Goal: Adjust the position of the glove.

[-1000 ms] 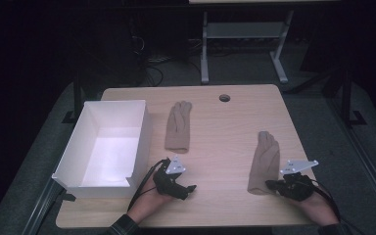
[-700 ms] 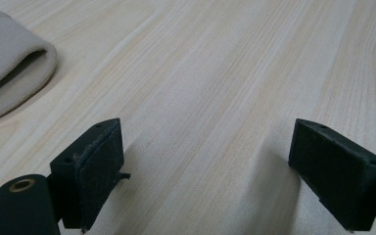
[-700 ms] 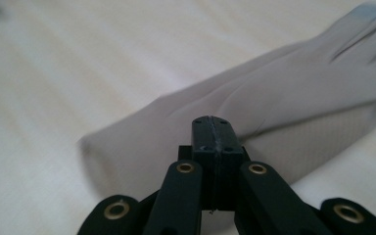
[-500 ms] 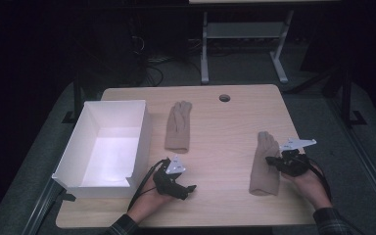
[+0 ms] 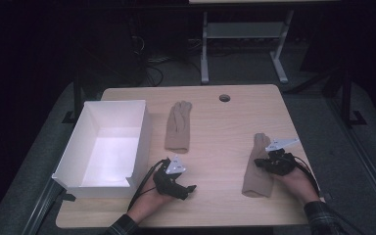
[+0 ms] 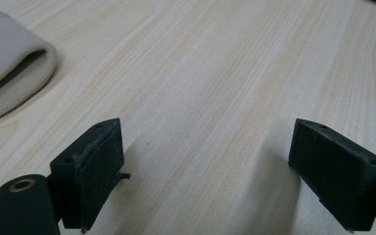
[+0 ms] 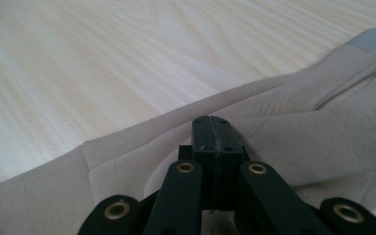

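Light is falling from above on the table (image 5: pixel 215 132) while the surroundings are lying dark, the box (image 5: pixel 108 145) floor is glaring, and close jaws are blurring.

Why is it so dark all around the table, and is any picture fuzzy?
High view: light falls on the table and the white box; the floor behind stays nearly black. Right gripper view: the right gripper looks sharp, the wood far behind it blurry. Left gripper view: clear, with soft shadows beside the left gripper.
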{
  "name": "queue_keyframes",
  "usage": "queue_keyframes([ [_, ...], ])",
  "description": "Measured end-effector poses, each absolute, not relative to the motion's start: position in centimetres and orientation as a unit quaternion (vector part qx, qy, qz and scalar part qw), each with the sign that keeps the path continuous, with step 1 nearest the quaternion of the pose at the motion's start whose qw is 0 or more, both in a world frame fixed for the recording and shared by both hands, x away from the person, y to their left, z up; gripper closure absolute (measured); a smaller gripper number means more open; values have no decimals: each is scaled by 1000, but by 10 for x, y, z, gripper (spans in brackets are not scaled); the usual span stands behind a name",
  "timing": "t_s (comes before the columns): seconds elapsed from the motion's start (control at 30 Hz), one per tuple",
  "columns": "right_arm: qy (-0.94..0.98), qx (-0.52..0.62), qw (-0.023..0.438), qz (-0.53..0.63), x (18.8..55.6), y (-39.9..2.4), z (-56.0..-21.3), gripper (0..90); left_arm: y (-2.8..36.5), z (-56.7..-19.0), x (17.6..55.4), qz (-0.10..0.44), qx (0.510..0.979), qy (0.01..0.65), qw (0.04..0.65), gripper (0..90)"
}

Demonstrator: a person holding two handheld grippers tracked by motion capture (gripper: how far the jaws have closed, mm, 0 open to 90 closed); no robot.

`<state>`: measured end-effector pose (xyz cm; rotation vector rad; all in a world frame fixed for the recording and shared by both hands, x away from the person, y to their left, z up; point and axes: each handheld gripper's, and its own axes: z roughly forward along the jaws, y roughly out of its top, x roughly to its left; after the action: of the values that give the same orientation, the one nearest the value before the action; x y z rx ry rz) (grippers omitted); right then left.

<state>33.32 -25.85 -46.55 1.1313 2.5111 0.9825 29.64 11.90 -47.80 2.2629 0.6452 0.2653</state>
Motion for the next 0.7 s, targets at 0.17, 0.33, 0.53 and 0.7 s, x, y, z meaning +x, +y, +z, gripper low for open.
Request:
queue_keyframes([
  [0.17, 869, 349, 80, 343, 323, -241, -465, 900, 119, -478, 296, 104, 885, 253, 378, 124],
  [0.33, 884, 310, 58, 346, 312, -225, -465, 900, 119, -478, 296, 104, 885, 252, 378, 124],
  [0.53, 888, 296, 56, 348, 309, -221, -465, 900, 119, -478, 297, 103, 885, 253, 378, 123],
  [0.7, 875, 307, 69, 368, 310, -228, -459, 765, 114, -473, 299, 108, 887, 273, 357, 142],
])
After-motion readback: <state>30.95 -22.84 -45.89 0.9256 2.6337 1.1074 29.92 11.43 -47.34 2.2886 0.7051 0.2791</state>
